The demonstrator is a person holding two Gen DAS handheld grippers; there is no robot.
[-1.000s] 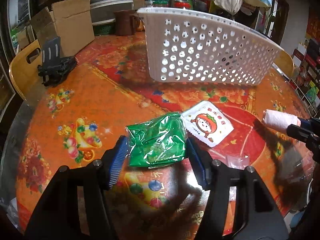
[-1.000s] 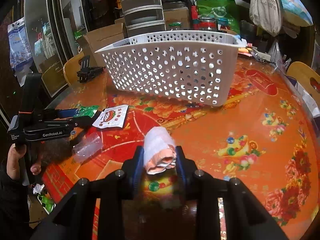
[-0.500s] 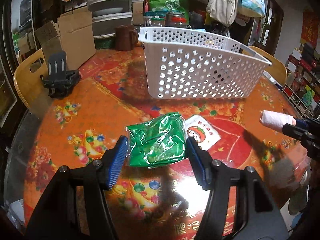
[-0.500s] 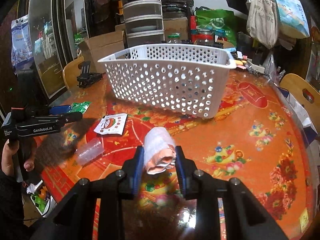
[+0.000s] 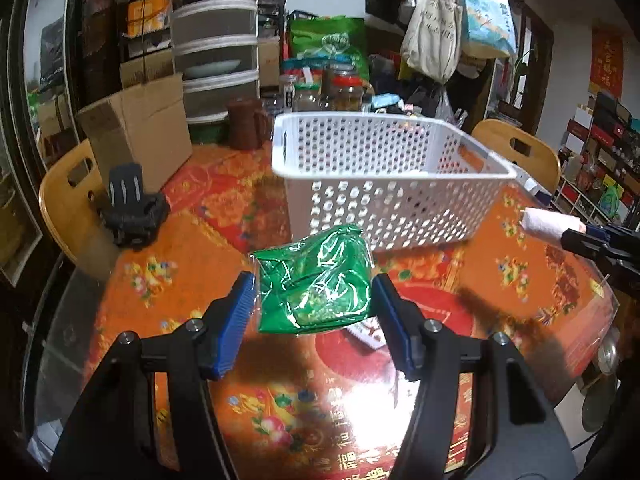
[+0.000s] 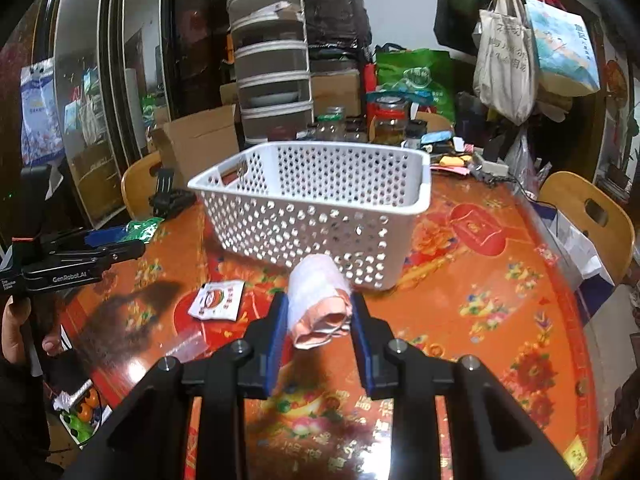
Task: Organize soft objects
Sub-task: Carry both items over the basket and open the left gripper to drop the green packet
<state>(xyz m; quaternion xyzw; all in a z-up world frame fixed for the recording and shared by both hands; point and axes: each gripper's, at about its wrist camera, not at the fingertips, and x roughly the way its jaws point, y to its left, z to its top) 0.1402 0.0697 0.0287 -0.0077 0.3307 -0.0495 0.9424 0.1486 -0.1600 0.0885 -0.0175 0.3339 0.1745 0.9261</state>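
Note:
My left gripper [image 5: 314,300] is shut on a green plastic packet [image 5: 314,280] and holds it above the table, in front of the white perforated basket [image 5: 384,200]. My right gripper [image 6: 318,316] is shut on a rolled white and pink cloth [image 6: 318,300], raised above the table near the basket [image 6: 312,208]. The roll also shows at the right of the left wrist view [image 5: 550,226]. The green packet shows at the left of the right wrist view [image 6: 140,228]. A white sachet with a red cartoon face [image 6: 218,300] lies flat on the table.
The round table [image 6: 500,300] has an orange and red patterned cover. A clear plastic bag [image 6: 188,344] lies near the sachet. A black gripper stand [image 5: 132,208], a cardboard box [image 5: 140,136], jars [image 5: 344,92] and wooden chairs [image 5: 520,152] ring the far side.
Both grippers have risen with their loads. The green packet has left the table, and the basket now sits lower in both views with its open top showing.

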